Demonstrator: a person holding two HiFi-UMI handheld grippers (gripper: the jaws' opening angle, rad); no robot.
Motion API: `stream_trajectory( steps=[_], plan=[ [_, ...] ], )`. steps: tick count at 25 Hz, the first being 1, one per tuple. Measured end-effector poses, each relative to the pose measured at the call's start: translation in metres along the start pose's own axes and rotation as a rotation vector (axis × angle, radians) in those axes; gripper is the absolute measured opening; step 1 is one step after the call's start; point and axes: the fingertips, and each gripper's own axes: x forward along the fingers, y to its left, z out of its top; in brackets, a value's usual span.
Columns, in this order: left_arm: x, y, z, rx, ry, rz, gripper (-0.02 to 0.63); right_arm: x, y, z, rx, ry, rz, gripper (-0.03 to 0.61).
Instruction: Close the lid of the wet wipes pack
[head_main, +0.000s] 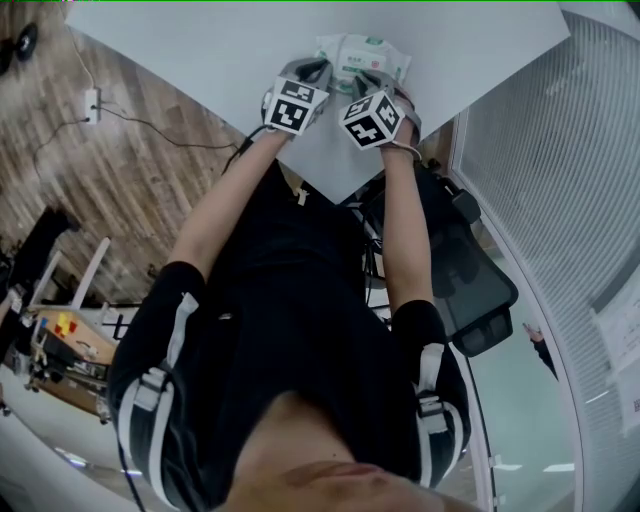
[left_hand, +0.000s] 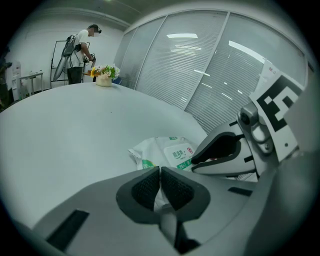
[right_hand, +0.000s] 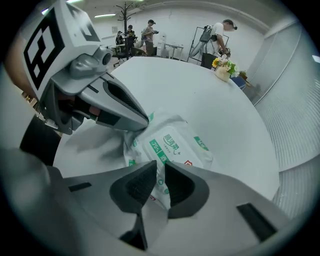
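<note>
A white and green wet wipes pack (head_main: 365, 52) lies on the white table (head_main: 200, 50) near its corner. In the right gripper view the pack (right_hand: 172, 142) shows its printed lid lying flat on top. My left gripper (head_main: 312, 70) sits at the pack's near left edge, its pads (left_hand: 150, 186) pinched together on a fold of the pack's film (left_hand: 167, 152). My right gripper (head_main: 368, 82) sits close beside it at the near right edge, its jaws (right_hand: 161, 182) almost together with the pack's film between them. Each gripper shows in the other's view, nearly touching.
The table's corner and edge lie right under my hands. A black office chair (head_main: 470, 280) stands below it. A flower pot (right_hand: 222, 70) sits at the table's far end, with people standing beyond. A glass wall with blinds (left_hand: 210, 75) runs along the right.
</note>
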Motion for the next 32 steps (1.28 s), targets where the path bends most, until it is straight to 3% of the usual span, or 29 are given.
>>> stream_trajectory(
  steps=[9,15,27,32],
  plan=[
    [0.0012,0.0003,-0.0001,-0.019,-0.007,-0.008,0.026,-0.0037,-0.0071,-0.0014,0.146,-0.142,0.061,0.046],
    [0.0026,0.0011,-0.0005,-0.014,-0.002,-0.01,0.026,-0.003,-0.0077,-0.0008,0.075,-0.114,0.07,0.046],
    [-0.0005,0.0022,-0.0021,-0.016,0.003,-0.013,0.026,-0.0065,-0.0028,-0.0012,0.037,-0.129,0.149,0.054],
    [-0.0014,0.001,0.0006,-0.017,0.001,-0.017,0.026,-0.0063,-0.0018,-0.0005,-0.003,-0.122,0.125,0.058]
  ],
)
